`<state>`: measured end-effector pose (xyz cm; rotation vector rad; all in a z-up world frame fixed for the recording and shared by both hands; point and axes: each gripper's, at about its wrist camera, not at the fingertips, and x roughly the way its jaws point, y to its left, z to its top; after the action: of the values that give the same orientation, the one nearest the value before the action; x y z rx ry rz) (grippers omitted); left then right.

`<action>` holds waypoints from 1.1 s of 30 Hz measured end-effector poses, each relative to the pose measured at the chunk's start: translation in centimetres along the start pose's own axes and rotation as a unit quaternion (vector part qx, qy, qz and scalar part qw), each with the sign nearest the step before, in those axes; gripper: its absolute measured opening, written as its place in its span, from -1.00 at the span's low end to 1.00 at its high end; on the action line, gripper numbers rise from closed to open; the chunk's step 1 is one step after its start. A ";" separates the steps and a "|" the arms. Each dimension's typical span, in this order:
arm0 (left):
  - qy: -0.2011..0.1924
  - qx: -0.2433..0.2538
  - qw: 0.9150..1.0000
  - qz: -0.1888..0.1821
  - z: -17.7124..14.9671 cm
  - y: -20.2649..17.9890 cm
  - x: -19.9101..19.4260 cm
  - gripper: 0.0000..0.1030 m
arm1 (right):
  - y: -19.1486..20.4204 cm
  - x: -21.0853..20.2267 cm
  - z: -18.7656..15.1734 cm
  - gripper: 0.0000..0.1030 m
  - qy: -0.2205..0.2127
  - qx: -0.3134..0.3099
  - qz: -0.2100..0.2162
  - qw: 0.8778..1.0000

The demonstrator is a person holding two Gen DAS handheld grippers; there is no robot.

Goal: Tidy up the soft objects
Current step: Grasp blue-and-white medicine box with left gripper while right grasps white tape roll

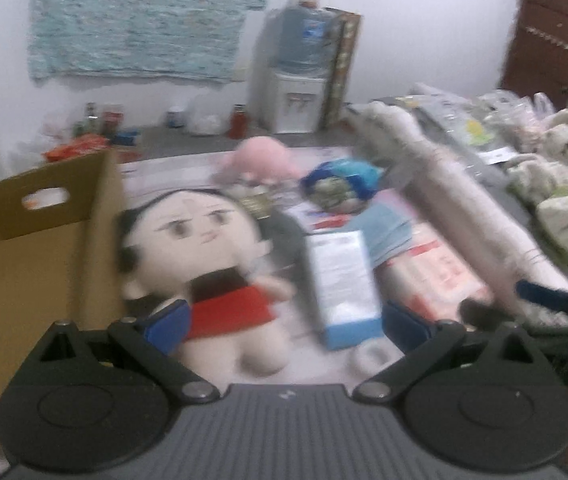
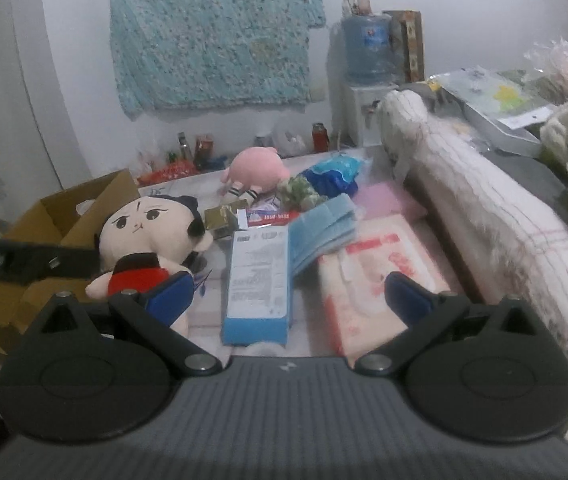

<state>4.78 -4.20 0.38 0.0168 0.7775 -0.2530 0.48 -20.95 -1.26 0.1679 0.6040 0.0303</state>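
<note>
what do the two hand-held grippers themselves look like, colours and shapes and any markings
Both match. The left hand-held gripper has two blue finger pads on black linkage arms with silver pivot pins, two round black discs, and a ribbed grey body bearing a small pale mark. The right hand-held gripper shows the same blue pads, black arms, discs and ribbed grey body. No cables or sleeves are visible.

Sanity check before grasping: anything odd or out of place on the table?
Yes: a rigid blue-and-white carton lies among the soft items, beside the doll, not soft. Both the left gripper and right gripper are open, empty.
</note>
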 end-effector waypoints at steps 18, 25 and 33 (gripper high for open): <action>0.184 -0.001 0.982 -0.053 4.7 -6.7 17.1 0.78 | -1.4 9.3 -4.4 0.14 0.126 -0.012 0.121 0.984; 0.200 0.018 0.980 -0.007 4.9 -7.9 20.9 0.87 | -1.0 11.0 -6.1 0.21 0.137 -0.022 0.127 0.982; 0.215 0.042 0.975 0.031 4.1 -8.5 23.5 0.48 | 0.5 11.1 -6.5 0.05 0.126 -0.078 0.114 0.982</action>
<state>21.72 -18.03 -12.43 0.1814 1.1949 -0.2252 5.97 -18.60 -12.68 0.0805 0.8306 0.3236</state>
